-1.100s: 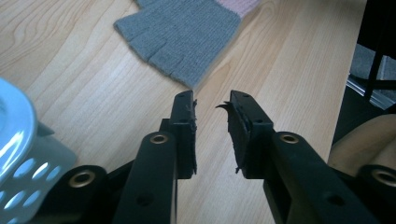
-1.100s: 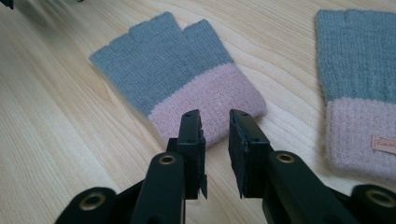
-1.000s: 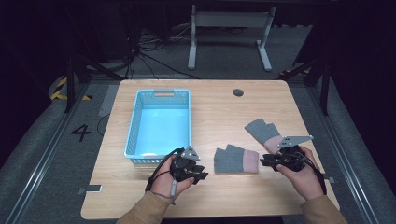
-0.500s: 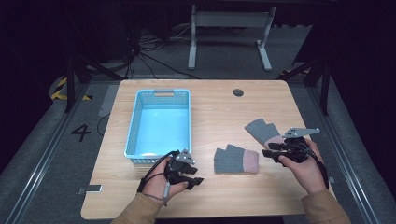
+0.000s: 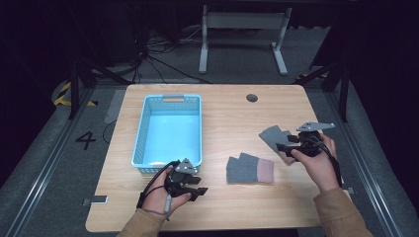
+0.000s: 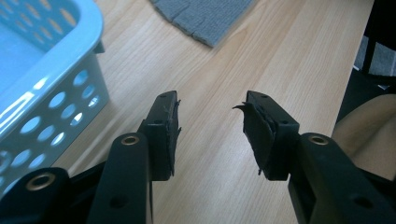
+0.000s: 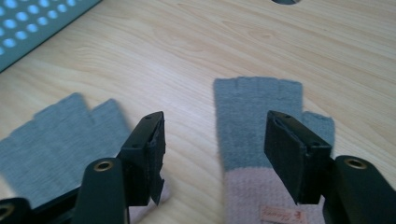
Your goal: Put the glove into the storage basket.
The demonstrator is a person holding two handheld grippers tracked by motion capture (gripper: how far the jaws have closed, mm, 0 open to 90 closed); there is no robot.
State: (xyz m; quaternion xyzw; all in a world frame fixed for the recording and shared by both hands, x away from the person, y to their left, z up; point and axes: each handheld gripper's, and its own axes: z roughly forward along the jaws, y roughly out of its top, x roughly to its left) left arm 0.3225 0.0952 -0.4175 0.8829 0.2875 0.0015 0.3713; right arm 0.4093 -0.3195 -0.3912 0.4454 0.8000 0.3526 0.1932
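Two grey fingerless gloves with pink cuffs lie flat on the wooden table. One glove [image 5: 249, 170] lies in the middle near the front; the other glove [image 5: 272, 135] lies to its right. My right gripper [image 5: 282, 147] hovers over the right glove's [image 7: 254, 116] cuff end. Its jaws have just been opening, and the right gripper [image 7: 215, 123] is open, pressing on nothing. My left gripper [image 5: 201, 186] sits near the front edge beside the blue basket [image 5: 143, 123]. The left gripper [image 6: 210, 105] has just opened too, and only bare wood shows between its jaws.
The blue basket [image 6: 51, 70] stands at the table's left, close to my left gripper's left jaw. A round cable hole [image 5: 252, 98] sits at the back of the table. The middle glove [image 7: 60, 135] lies left of my right gripper's jaws. Beyond the table, the floor is dark.
My right hand has moved from the middle glove's pink cuff back over the right glove, and its jaws have spread. My left gripper has opened wider and barely moved.
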